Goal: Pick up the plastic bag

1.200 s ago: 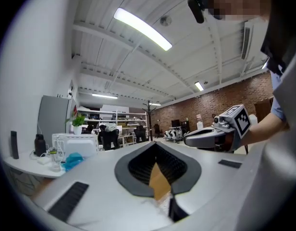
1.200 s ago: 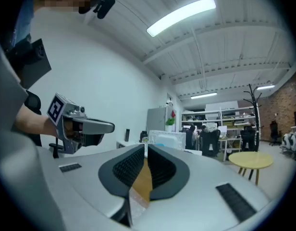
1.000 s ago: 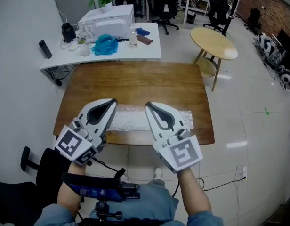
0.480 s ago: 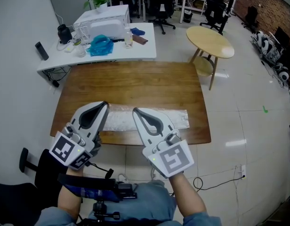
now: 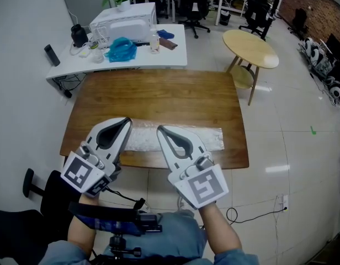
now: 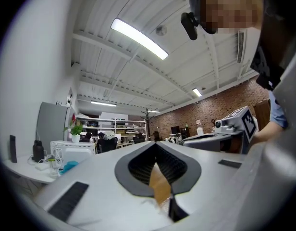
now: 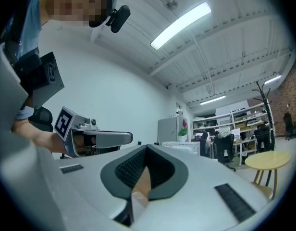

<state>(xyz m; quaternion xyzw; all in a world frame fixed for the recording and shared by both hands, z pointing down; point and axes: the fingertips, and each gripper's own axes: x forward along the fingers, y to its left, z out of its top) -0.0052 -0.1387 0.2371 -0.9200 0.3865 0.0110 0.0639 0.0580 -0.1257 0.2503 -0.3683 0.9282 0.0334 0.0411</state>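
Observation:
A clear plastic bag (image 5: 207, 137) lies flat along the near edge of the brown wooden table (image 5: 159, 95). Both grippers hover over that edge, above the bag's left half, and hide part of it. My left gripper (image 5: 127, 121) is shut with nothing in it, its tips meeting over the bag's left end. My right gripper (image 5: 160, 129) is shut too and holds nothing, over the middle of the bag. In the left gripper view the jaws (image 6: 154, 144) meet, with wood showing through the hollow behind them. The right gripper view shows its tips (image 7: 147, 147) together as well.
Behind the table stands a white desk (image 5: 170, 57) with a white appliance (image 5: 124, 22), a blue bag (image 5: 120, 49) and small items. A round wooden side table (image 5: 250, 47) stands at the back right. Office chairs are farther back, and a cable (image 5: 258, 214) lies on the floor.
My right gripper has shifted left, closer to the left gripper. The left gripper has moved only slightly. The bag lies where it was.

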